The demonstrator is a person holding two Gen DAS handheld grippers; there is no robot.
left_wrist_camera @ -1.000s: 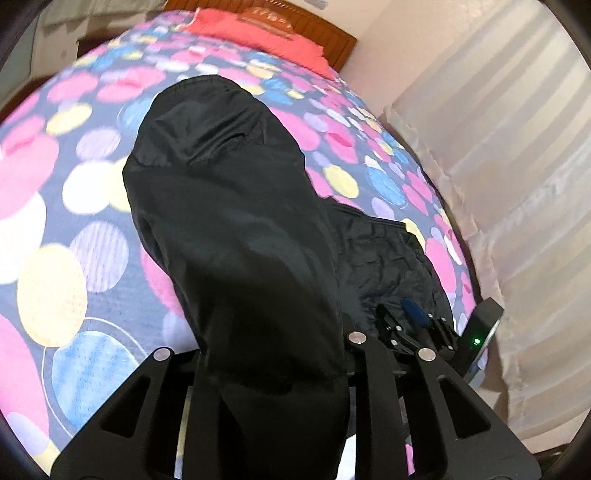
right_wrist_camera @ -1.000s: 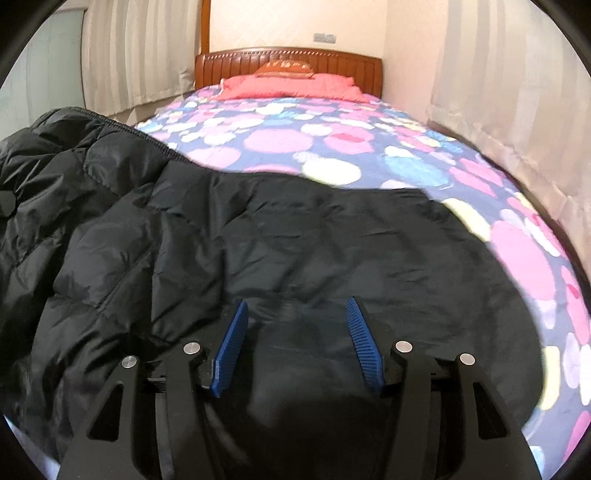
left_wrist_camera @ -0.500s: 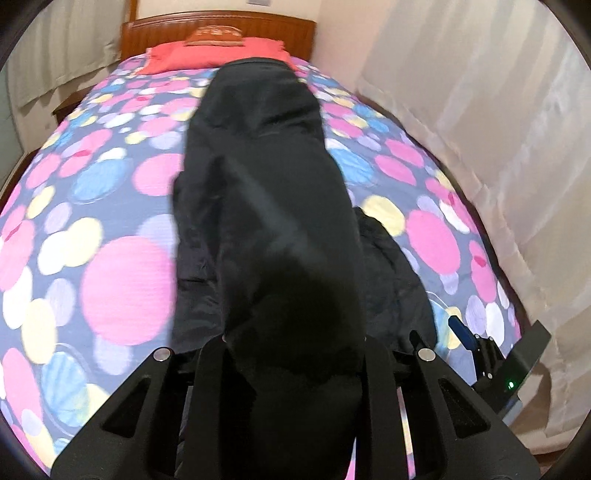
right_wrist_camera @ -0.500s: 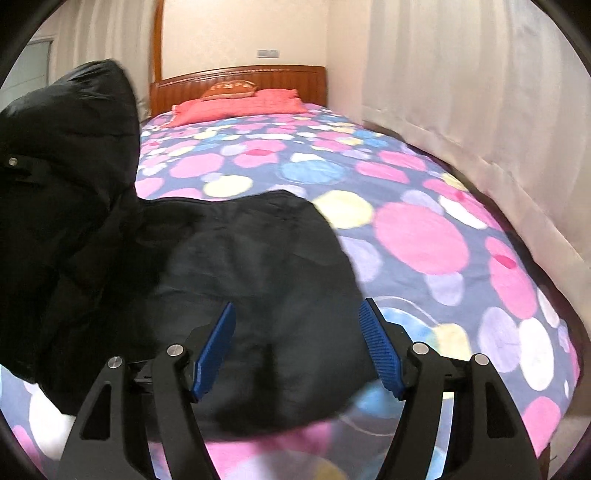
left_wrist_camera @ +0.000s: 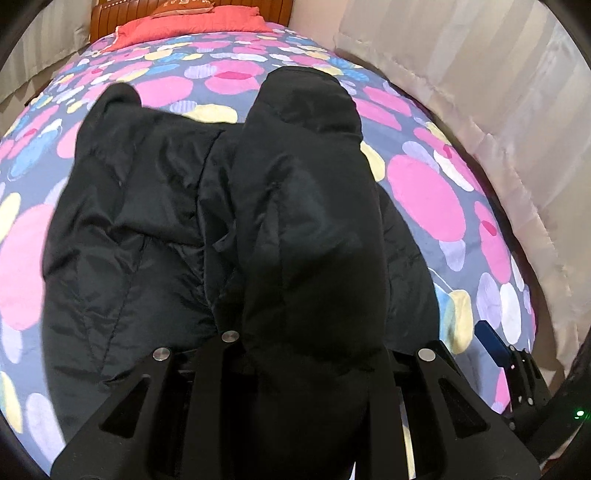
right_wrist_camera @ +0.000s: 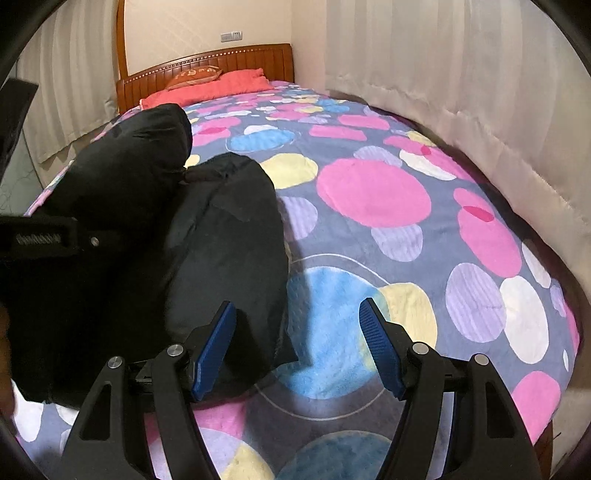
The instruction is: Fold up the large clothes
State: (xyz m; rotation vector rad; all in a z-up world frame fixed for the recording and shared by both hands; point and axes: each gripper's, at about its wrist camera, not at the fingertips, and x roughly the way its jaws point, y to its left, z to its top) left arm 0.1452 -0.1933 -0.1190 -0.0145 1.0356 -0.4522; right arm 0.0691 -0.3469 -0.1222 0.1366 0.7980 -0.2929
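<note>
Both wrist cameras look down close, sharing the jacket (left_wrist_camera: 155, 221).

One black jacket (left_wrist_camera: 177, 229), heaped on one bed (right_wrist_camera: 369, 192). One red pillow (right_wrist_camera: 221, 85), one small orange cushion (right_wrist_camera: 194, 75) on it. One wooden headboard (right_wrist_camera: 207, 64). Two grippers: left gripper (left_wrist_camera: 306, 354), right gripper (right_wrist_camera: 297, 350). One wall socket (right_wrist_camera: 231, 36).

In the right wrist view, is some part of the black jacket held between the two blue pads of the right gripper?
No, the right gripper stands open over the bedspread, the black jacket beside it.
</note>
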